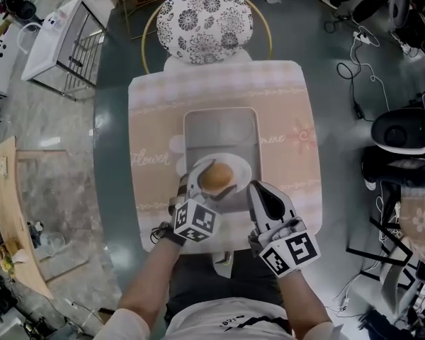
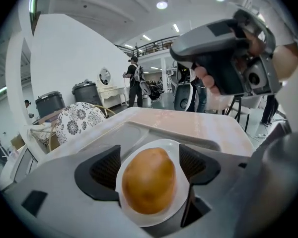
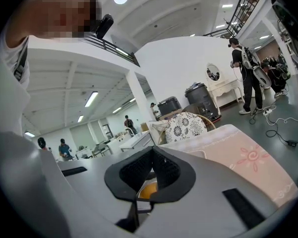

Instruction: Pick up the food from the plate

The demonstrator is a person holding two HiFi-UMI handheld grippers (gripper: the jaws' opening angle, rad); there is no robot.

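A golden-brown bun (image 1: 216,178) lies on a small white plate (image 1: 242,167), which rests at the near end of a grey tray (image 1: 198,126) on the pink tablecloth. My left gripper (image 1: 211,180) reaches over the plate, open. In the left gripper view its dark pads stand wide on either side of the bun (image 2: 149,180), with a strip of plate (image 2: 171,147) showing between each pad and the bun. My right gripper (image 1: 255,188) hovers just right of the plate, shut and holding nothing. In the right gripper view its pads (image 3: 151,170) meet, and a sliver of bun (image 3: 148,190) shows below them.
A chair with a black-and-white patterned cushion (image 1: 204,21) stands at the table's far side. Cables and a black machine (image 1: 404,129) occupy the floor to the right. A wire rack (image 1: 64,44) and a wooden board (image 1: 10,211) sit to the left.
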